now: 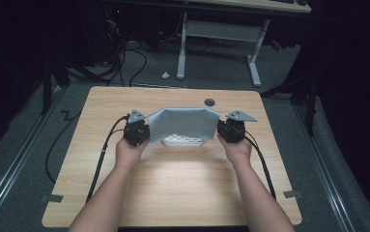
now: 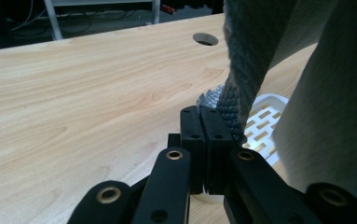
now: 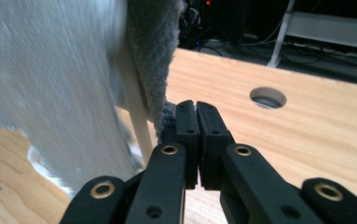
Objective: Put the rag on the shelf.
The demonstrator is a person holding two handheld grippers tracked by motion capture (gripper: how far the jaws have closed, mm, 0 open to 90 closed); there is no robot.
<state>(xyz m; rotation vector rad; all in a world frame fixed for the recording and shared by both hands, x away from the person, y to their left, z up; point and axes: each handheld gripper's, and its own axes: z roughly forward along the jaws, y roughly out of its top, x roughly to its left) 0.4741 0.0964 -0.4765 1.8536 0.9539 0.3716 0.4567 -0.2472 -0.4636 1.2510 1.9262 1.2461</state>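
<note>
A grey woven cloth hangs stretched between my two grippers above the middle of the wooden table. My left gripper is shut on its left corner, my right gripper on its right corner. Under the cloth sits a white slotted tray, partly covered. In the left gripper view the jaws meet at the cloth's bunched edge, with the tray just beyond. In the right gripper view the shut gripper pinches the cloth beside the tray's white rim.
A round cable hole lies in the table just behind the cloth. Black cables trail from both grippers toward the near edge. A white-legged desk stands on the floor beyond the table. Bare wood lies on both sides.
</note>
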